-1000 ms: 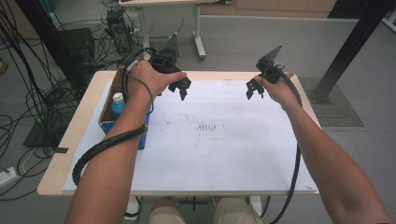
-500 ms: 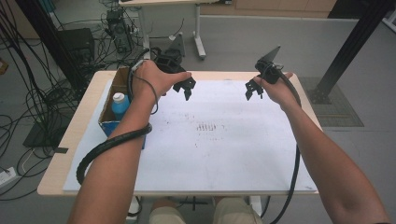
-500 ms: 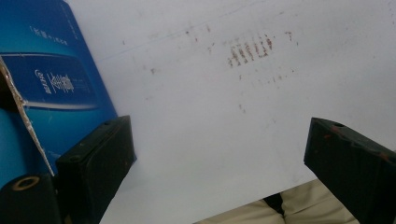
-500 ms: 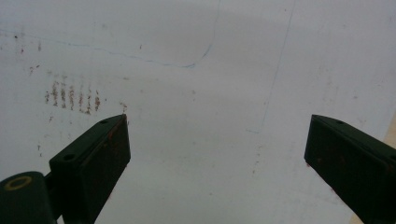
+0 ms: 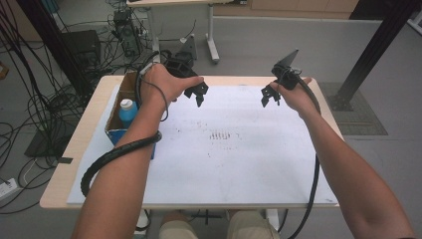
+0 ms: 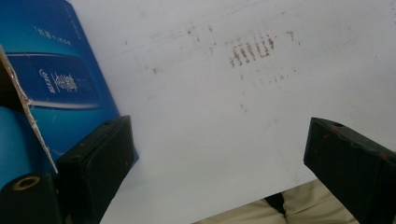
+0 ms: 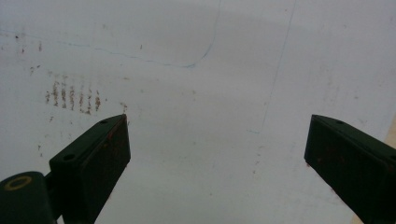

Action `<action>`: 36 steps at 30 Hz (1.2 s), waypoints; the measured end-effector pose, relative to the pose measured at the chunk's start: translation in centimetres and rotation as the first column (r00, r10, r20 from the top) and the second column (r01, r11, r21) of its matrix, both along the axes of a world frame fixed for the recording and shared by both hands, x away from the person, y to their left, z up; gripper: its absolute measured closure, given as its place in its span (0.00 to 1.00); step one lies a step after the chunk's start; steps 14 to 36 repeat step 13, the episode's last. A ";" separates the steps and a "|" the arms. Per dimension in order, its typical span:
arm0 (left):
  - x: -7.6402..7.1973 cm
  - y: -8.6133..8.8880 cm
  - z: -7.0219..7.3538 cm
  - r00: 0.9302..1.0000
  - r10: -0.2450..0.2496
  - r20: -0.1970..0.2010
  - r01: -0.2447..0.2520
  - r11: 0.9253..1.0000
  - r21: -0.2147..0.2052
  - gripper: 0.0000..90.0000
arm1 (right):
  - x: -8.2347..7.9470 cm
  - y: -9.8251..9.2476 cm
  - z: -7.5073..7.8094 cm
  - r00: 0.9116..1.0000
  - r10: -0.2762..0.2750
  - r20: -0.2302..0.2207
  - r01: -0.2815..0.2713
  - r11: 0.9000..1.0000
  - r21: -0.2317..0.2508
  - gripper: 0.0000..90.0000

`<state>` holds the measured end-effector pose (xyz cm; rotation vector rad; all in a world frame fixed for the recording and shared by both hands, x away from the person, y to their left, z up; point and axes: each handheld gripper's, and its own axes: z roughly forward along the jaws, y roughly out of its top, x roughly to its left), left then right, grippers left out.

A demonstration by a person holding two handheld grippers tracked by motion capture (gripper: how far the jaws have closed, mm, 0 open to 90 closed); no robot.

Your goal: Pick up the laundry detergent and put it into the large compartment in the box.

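A white sheet [image 5: 224,164] covered the wooden table [image 5: 59,191], with rust-brown marks [image 5: 221,135] near its middle. From above, the left gripper [image 5: 198,93] and right gripper [image 5: 268,97] hung beyond those marks, each empty, and a blue box [image 5: 117,133] holding a blue-capped bottle [image 5: 128,110] stood left of them. In the left gripper view [image 6: 215,154] the jaws stood wide, the box [image 6: 60,79] beside one. In the right gripper view [image 7: 217,154] the jaws gaped wide over bare sheet, marks [image 7: 72,98] nearby.
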<state>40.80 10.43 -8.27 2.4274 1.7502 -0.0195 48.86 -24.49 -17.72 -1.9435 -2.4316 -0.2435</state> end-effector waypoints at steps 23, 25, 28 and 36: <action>0.0 0.1 0.0 1.000 -0.001 0.002 0.001 1.000 -0.002 0.10 | -0.1 -0.2 -0.2 1.000 -0.001 -0.004 0.001 1.000 0.000 0.08; 0.0 0.1 0.0 1.000 -0.001 0.002 0.001 1.000 -0.002 0.10 | -0.1 -0.2 -0.2 1.000 -0.001 -0.004 0.001 1.000 0.000 0.08; 0.0 0.1 0.0 1.000 -0.001 0.002 0.001 1.000 -0.002 0.10 | -0.1 -0.2 -0.2 1.000 -0.001 -0.004 0.001 1.000 0.000 0.08; 0.0 0.1 0.0 1.000 -0.001 0.002 0.001 1.000 -0.002 0.10 | -0.1 -0.2 -0.2 1.000 -0.001 -0.004 0.001 1.000 0.000 0.08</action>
